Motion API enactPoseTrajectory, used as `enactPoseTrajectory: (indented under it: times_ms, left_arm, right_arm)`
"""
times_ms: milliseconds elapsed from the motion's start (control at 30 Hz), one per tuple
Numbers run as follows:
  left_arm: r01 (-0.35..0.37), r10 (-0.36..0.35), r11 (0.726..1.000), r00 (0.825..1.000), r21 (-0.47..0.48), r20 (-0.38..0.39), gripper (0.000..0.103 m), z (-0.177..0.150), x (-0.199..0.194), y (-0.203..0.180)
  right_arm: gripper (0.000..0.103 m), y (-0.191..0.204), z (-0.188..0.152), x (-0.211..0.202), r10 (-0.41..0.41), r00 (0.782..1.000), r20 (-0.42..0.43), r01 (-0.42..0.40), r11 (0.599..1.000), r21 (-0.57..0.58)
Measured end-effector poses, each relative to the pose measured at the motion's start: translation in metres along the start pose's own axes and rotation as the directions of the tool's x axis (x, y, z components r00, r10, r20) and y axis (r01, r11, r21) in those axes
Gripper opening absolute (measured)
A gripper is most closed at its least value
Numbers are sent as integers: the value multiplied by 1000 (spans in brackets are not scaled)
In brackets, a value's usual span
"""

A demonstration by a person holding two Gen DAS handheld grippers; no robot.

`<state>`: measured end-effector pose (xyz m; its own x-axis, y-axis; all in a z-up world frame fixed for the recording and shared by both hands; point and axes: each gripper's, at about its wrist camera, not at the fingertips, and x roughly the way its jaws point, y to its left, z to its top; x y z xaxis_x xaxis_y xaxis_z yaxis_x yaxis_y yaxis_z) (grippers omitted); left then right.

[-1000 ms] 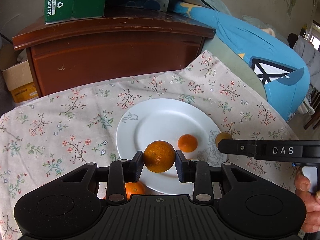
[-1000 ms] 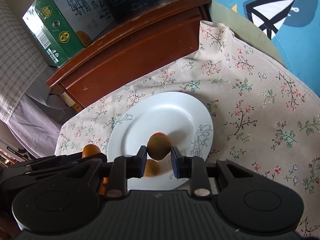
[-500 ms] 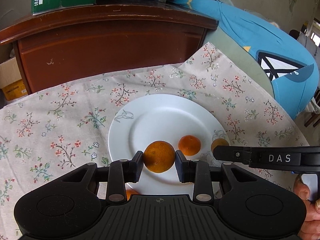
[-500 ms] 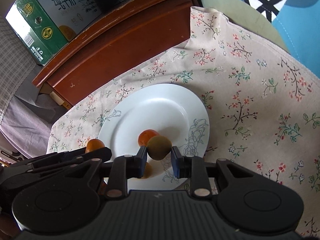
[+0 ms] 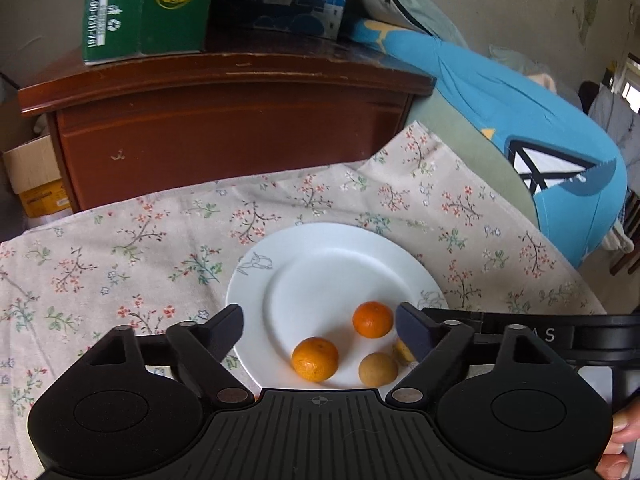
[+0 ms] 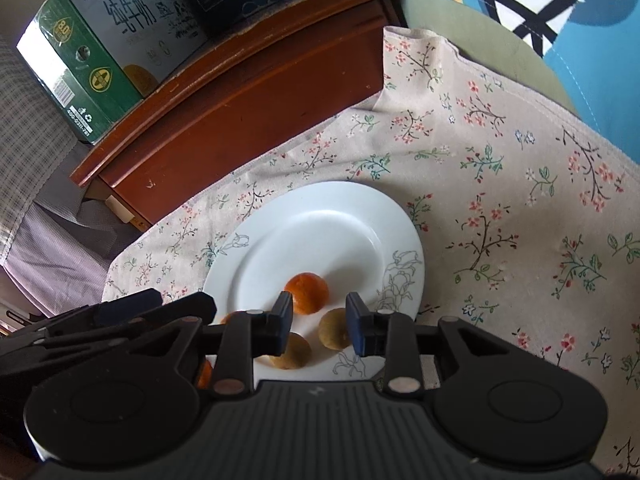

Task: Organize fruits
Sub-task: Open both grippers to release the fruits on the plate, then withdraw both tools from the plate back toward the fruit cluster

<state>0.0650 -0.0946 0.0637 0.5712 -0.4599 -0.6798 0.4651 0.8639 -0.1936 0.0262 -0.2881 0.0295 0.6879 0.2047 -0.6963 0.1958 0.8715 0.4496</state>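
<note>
Left wrist: fruits [image 5: 315,359] on plate [image 5: 320,264].

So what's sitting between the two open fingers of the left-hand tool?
In the left wrist view, the left gripper frames the white plate with two orange tangerines and one brownish fruit. None touches a finger.

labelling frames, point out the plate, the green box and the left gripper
plate [image 5: 320,264]: left wrist view, bare centre of the dish
green box [image 6: 80,76]: right wrist view, green side face
left gripper [image 5: 320,326]: left wrist view, midway between its open fingertips
</note>
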Motion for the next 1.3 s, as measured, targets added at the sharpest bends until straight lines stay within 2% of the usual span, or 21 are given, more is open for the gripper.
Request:
enactPoseTrajectory:
  times_ms: [33, 167, 267, 467, 600, 1067, 1300]
  left_arm:
    - [-2, 2, 1000, 1000, -8, 1, 92, 1, -2, 2]
    - [-8, 8, 1000, 1000, -17, -19, 93, 0, -5, 6]
    - [-43, 42, 999, 998, -19, -48, 94, -2, -5, 8]
    - [-71, 72, 997, 997, 10, -41, 94, -2, -21, 14]
    - [-88, 88, 996, 995, -10, -36, 94, -3, -34, 22]
    - [-111, 110, 994, 992, -13, -68, 94, -16, -54, 34]
    - [-113, 108, 992, 989, -50, -100, 94, -34, -57, 49]
  right_arm:
    - [34, 0, 0, -1, 2, 1000, 3, -2, 1000, -2]
    - [35, 0, 0, -2, 7, 1000, 5, -7, 1000, 6]
    - [36, -1, -2, -2, 10, 1000, -7, -10, 1000, 18]
    - [40, 2, -6, -8, 26, 1000, -15, -26, 1000, 10]
    - [41, 8, -9, -11, 36, 999, -22, -37, 999, -13]
    - [41, 26, -30, -20, 56, 995, -79, -63, 994, -87]
    - [42, 36, -43, -22, 68, 991, -118, -83, 989, -122]
